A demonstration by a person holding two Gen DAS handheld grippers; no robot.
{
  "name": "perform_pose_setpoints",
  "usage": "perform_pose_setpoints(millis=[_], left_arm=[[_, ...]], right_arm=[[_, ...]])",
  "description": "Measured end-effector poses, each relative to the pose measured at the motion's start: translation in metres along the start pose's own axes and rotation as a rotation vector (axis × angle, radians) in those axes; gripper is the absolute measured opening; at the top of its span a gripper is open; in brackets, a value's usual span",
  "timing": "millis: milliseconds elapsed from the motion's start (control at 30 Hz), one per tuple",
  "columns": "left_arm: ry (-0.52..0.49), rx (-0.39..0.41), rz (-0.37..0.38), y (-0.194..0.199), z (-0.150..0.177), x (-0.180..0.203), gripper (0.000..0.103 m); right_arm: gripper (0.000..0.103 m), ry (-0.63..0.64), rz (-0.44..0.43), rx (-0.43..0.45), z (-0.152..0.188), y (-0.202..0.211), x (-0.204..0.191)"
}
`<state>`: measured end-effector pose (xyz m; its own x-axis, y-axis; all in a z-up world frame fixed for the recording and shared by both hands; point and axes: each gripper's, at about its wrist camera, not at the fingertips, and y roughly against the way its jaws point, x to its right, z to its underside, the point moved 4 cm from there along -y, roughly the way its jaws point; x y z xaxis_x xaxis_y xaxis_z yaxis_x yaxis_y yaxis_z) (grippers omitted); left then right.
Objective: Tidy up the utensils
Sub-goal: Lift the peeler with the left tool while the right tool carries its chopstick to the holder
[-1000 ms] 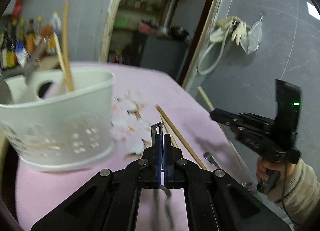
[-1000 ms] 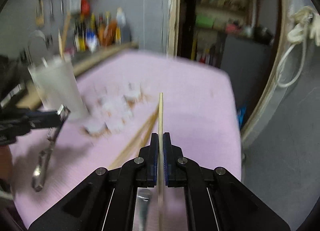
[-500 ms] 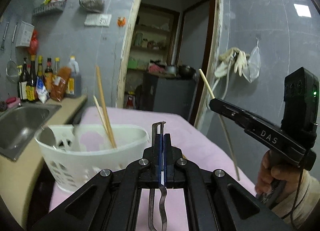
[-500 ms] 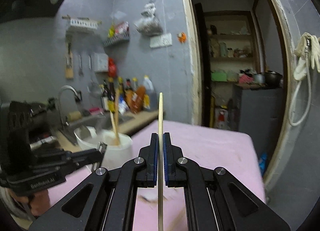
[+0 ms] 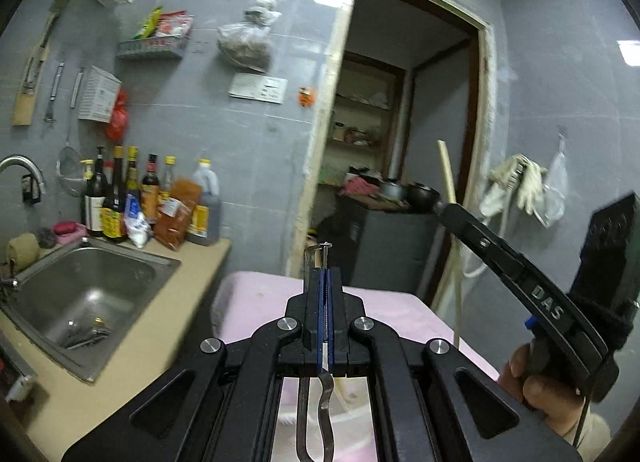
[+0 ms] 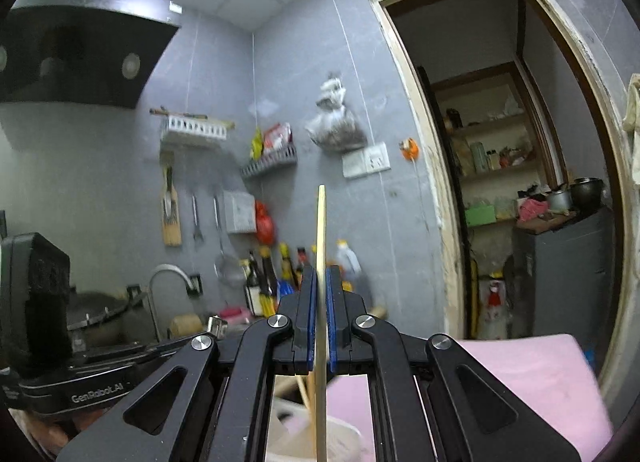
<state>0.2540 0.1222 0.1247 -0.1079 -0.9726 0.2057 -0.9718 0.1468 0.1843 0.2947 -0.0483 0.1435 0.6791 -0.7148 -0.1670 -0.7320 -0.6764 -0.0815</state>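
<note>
My left gripper (image 5: 324, 274) is shut on a thin metal utensil (image 5: 316, 422). Its bent tip sticks out above the fingers and its wavy handle hangs below them. My right gripper (image 6: 321, 274) is shut on a single wooden chopstick (image 6: 321, 229) that stands upright between the pads. Both are raised above the pink table (image 5: 260, 302), pointing at the wall. In the left wrist view the right gripper (image 5: 442, 207) is at the right, its chopstick (image 5: 446, 169) poking up. The white basket (image 6: 344, 436), with chopsticks in it, shows only partly beneath the right gripper.
A steel sink (image 5: 80, 302) is set in the beige counter (image 5: 168, 326) at the left, with bottles (image 5: 116, 197) behind it. The pink table's far edge (image 6: 540, 374) lies toward an open doorway (image 6: 520, 201). A person's hand (image 5: 536, 382) holds the right gripper.
Both grippers have lifted off the table and tipped upward with their utensils still held. The white basket has dropped out of the left view, and the wall and doorway now fill both views.
</note>
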Motion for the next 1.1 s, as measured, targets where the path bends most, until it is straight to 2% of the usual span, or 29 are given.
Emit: perform_pose_setpoints(millis=[133,367,700,867,1100], left_arm=[[0.027,0.033,-0.059,-0.006,-0.012,-0.031,0.0],[0.086,0.076,-0.11,-0.013,-0.019,-0.068,0.0],[0.112,0.108,-0.097,-0.019,-0.027,-0.068,0.0],[0.086,0.098,-0.125,-0.026,-0.008,-0.063,0.0],[0.063,0.073,-0.141,-0.033,0.026,-0.055,0.0]], right_arm=[[0.002,-0.047,-0.023,0.054,0.004,-0.015,-0.001],[0.002,-0.063,0.01,0.086,0.022,-0.034,0.005],[0.002,-0.064,0.023,0.084,0.03,-0.038,0.011],[0.002,-0.04,0.043,0.065,0.039,-0.042,0.012],[0.003,0.073,0.041,-0.043,0.061,-0.051,0.004]])
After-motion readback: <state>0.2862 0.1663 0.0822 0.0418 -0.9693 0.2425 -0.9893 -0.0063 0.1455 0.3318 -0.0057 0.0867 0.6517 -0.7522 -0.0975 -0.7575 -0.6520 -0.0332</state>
